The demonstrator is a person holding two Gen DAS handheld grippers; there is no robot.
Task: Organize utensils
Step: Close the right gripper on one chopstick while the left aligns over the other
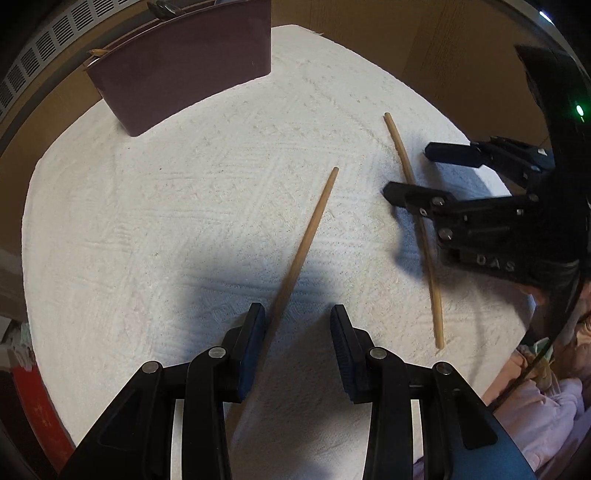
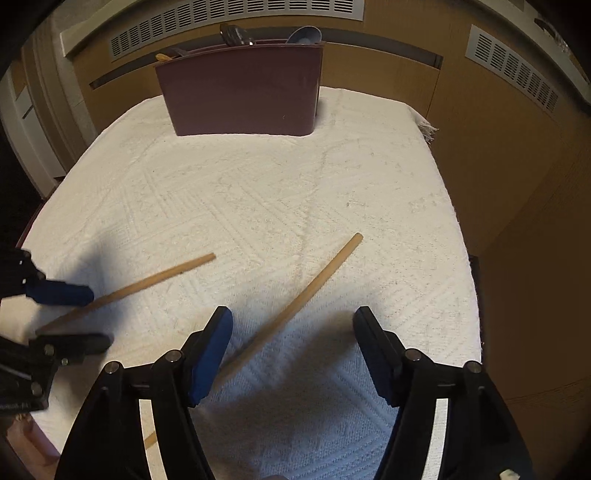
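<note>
Currently both grippers hover low over the white textured cloth (image 2: 295, 192), jaws spread, neither gripping anything. Left gripper (image 1: 297, 314) straddles the thick end of one wooden chopstick (image 1: 308, 236); the stick runs between its blue pads, close to the left pad (image 1: 253, 347), contact unclear. Right gripper (image 2: 292, 319) is likewise released, with the second chopstick (image 2: 295, 308) passing between its fingers, nearer the left one. Both sticks lie flat on the cloth, well apart, angled away from each other at the far tips. Maroon utensil holder (image 2: 243, 92) stands upright at the far edge of the cloth, well apart from both sticks, with a spoon bowl (image 2: 304, 35) and other handles poking above its rim.
</note>
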